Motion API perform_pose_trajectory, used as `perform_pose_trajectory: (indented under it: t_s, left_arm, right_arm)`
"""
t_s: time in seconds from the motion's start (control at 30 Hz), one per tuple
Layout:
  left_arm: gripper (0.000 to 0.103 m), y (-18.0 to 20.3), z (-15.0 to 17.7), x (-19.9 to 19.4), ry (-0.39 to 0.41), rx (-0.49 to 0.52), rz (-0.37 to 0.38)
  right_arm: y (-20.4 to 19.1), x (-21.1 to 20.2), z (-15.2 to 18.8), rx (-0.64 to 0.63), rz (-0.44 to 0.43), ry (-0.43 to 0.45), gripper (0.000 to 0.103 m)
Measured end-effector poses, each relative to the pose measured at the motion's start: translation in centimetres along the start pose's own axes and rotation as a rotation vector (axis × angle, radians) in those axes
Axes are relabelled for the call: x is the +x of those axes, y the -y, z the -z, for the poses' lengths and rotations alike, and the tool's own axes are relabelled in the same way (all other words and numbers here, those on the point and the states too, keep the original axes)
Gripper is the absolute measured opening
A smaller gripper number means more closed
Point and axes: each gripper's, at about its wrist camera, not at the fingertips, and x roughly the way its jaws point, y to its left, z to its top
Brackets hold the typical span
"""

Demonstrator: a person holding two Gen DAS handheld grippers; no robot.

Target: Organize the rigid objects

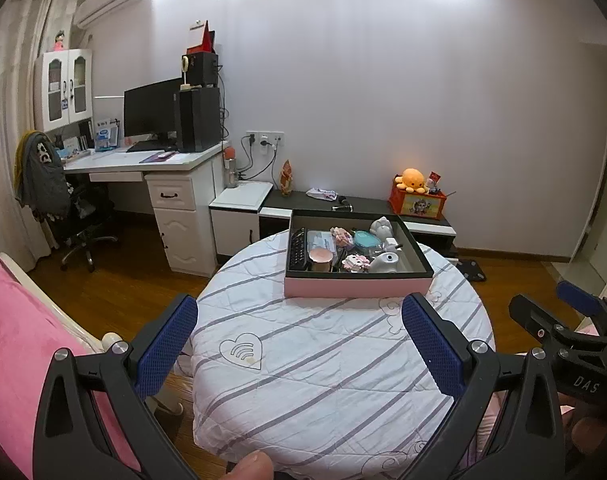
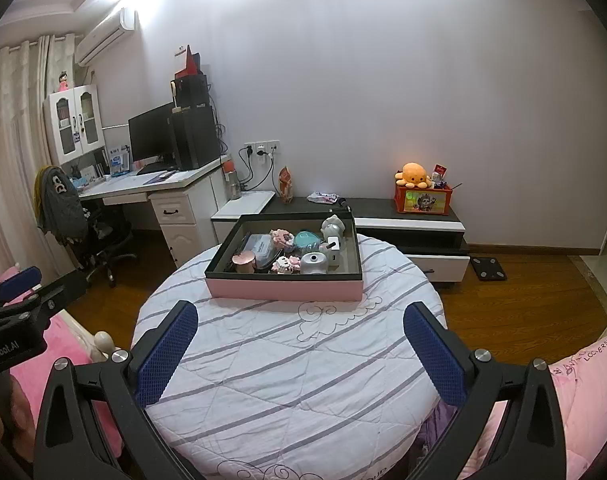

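Observation:
A shallow pink box with a dark inside (image 1: 357, 286) (image 2: 283, 289) stands on the far side of a round table covered with a striped white cloth (image 1: 323, 380) (image 2: 283, 380). In it lie several small rigid objects: a black keyboard-like piece (image 1: 297, 249), a pink round lid (image 1: 320, 256) (image 2: 244, 259), a teal case (image 1: 363, 239) (image 2: 306, 238), white figurines (image 1: 384, 262) (image 2: 314, 263). My left gripper (image 1: 299, 348) is open and empty above the near table. My right gripper (image 2: 301, 350) is open and empty, also short of the box.
A white desk with monitor and computer tower (image 1: 171, 120) and an office chair (image 1: 63, 208) stand at the left. A low black and white cabinet (image 1: 383, 208) runs behind the table, with an orange plush on a red box (image 1: 417, 196). A pink bed (image 1: 11, 340) lies at the left.

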Motion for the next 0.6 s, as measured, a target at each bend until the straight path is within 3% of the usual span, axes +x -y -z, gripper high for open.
perform_pose_trajectory:
  t_s: [0.6]
  left_arm:
    - [0.103,-0.6,-0.59,-0.8,0.027,0.018,0.004]
  right_arm:
    - [-0.21,0.07,0.11,-0.002,0.003,-0.003,0.103]
